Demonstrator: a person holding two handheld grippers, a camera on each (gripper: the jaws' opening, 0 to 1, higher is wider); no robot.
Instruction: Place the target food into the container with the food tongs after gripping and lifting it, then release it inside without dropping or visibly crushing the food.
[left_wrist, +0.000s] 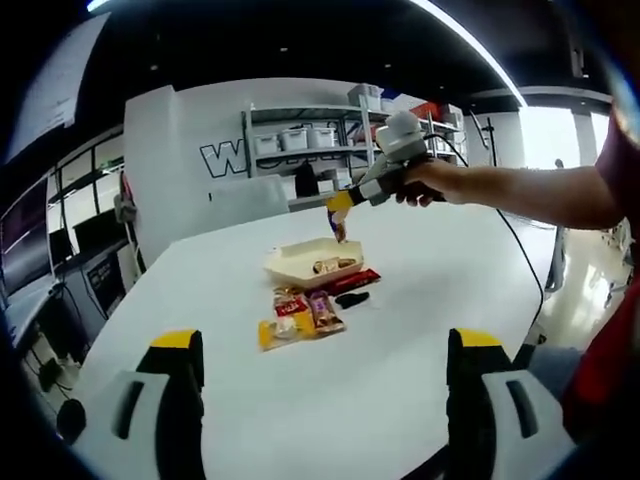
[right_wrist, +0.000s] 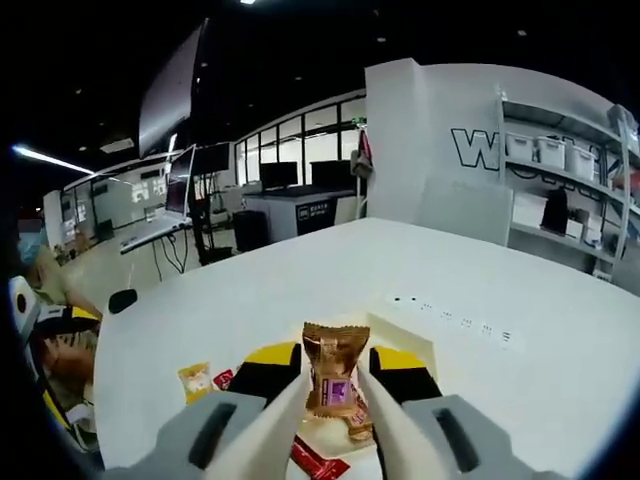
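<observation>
My right gripper (right_wrist: 337, 385) squeezes white food tongs (right_wrist: 395, 430) pinching a brown snack packet (right_wrist: 333, 380) above the container (left_wrist: 310, 262), its contents partly hidden. My left gripper (left_wrist: 325, 385) hangs spread, empty, over the white table (left_wrist: 420, 330).

Left gripper view is taken from low and well back, looking between its wide-set jaws across the white table (left_wrist: 400, 330) toward the container (left_wrist: 300, 262) far ahead. Right gripper view is taken close above that container (right_wrist: 405, 338), just past its jaws. Table, container and shelving (left_wrist: 300, 140) are shared.
</observation>
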